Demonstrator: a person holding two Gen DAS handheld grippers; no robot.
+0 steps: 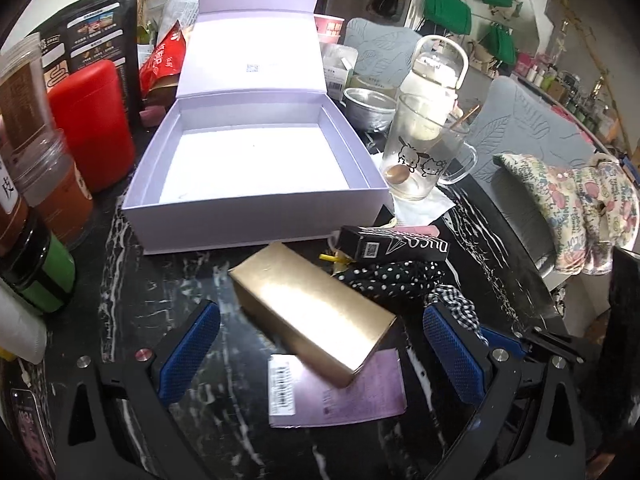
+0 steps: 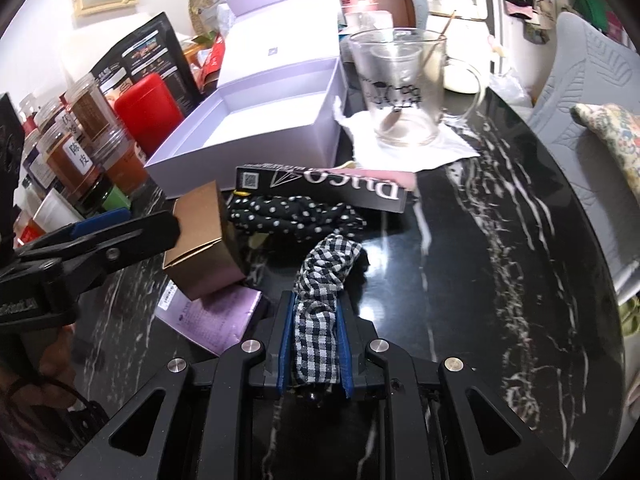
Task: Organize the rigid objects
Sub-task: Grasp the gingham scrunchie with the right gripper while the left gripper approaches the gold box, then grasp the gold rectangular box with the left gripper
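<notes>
Spread wide, the left gripper (image 1: 320, 344) straddles the long gold cardboard box (image 1: 312, 312), untouched atop a flat lilac card (image 1: 352, 396) on the black marble desk (image 2: 480, 240); squaring its pads to the long sides should steady the grasp. Rightward, the right gripper (image 2: 314, 344), angled steeply down, clenches a black-and-white gingham fabric band (image 2: 320, 292), near the open lilac box (image 1: 256, 168).

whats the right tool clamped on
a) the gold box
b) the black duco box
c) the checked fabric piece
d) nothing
c: in the right wrist view the right tool has its blue pads pressed against both sides of the checked fabric piece, while the gold box lies off to the side.
</notes>
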